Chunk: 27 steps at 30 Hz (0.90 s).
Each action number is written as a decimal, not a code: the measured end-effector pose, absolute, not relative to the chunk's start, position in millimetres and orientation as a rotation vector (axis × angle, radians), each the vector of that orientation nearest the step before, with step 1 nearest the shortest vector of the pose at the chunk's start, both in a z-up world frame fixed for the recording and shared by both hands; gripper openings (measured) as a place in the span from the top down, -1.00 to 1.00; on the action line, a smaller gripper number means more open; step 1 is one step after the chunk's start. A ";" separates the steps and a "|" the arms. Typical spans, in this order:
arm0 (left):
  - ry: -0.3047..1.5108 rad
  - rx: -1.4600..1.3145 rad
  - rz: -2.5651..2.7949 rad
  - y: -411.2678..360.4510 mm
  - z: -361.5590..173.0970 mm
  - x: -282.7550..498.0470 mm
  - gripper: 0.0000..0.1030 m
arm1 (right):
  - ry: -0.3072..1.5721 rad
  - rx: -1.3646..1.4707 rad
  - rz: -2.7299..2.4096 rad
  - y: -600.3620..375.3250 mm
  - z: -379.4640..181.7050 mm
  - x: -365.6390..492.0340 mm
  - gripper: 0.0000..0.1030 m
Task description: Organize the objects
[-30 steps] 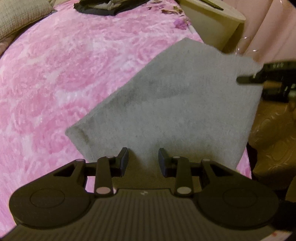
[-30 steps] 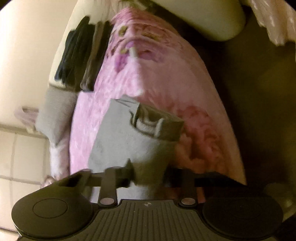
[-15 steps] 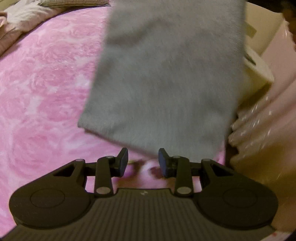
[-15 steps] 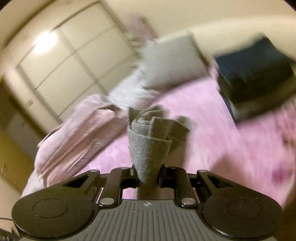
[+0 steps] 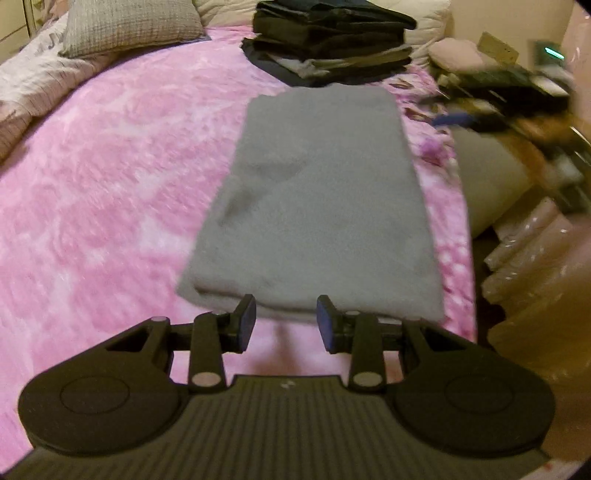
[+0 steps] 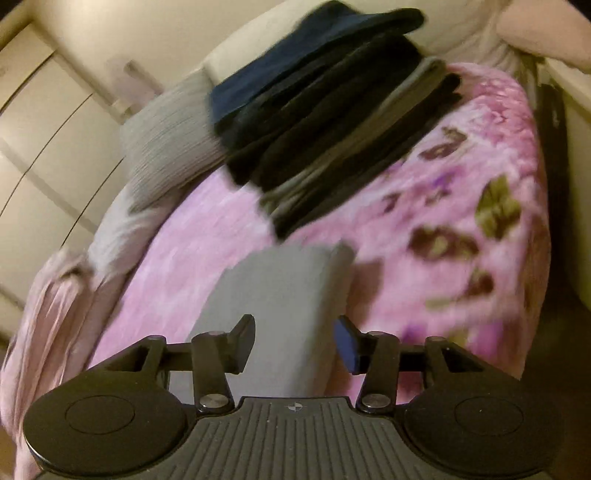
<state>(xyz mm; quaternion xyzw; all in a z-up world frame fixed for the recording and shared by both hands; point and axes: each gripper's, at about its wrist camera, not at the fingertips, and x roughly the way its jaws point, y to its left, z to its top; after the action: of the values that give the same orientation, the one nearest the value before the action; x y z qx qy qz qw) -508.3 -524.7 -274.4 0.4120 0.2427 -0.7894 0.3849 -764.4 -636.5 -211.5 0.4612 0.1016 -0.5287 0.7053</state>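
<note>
Looking along your left gripper (image 5: 283, 318), you have a pale quilt (image 5: 26, 85) bunched at the far left and a grey pillow (image 5: 129, 24) just beyond it, both at the edge of the pink blanket (image 5: 110, 177). In the middle the grey towel (image 5: 317, 192) lies folded flat on the blanket, a long rectangle running away from you, its near edge just ahead of your fingertips (whether it touches them, you cannot tell from here). Your left fingers stand apart with nothing between them. Past the towel's far end sits the stack of dark clothes (image 5: 332, 37), close to it. To the right, off the bed, there is a blurred clutter (image 5: 517, 96).

In your right wrist view, cupboard doors (image 6: 44, 122) fill the left, then the pillow (image 6: 166, 140) and the dark stack (image 6: 325, 110), which sits beyond the towel (image 6: 280, 306). Your right gripper (image 6: 293, 341) is also spread wide and holds nothing; the towel's surface shows in the gap between its fingers. The blanket (image 6: 461, 221) carries a flower print on the right (motion blur smears it).
</note>
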 end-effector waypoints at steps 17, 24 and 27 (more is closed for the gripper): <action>1.076 0.860 -1.899 -599.0 -312.3 -447.6 0.82 | 0.655 0.651 -1.071 -505.9 -259.1 -600.5 -0.09; 1.063 0.828 -1.932 -606.1 -324.1 -436.7 0.83 | 0.684 0.591 -1.071 -504.4 -262.7 -573.7 -0.09; 1.053 0.789 -1.954 -602.6 -316.0 -429.2 0.85 | 0.684 0.547 -1.088 -499.3 -257.0 -567.8 -0.09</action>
<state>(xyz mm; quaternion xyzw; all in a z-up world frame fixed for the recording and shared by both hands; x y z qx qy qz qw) -429.2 -602.6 -316.0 0.3095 0.4130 -0.7662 0.3829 -567.8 -499.3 -257.0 0.2518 0.3148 -0.5008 0.7659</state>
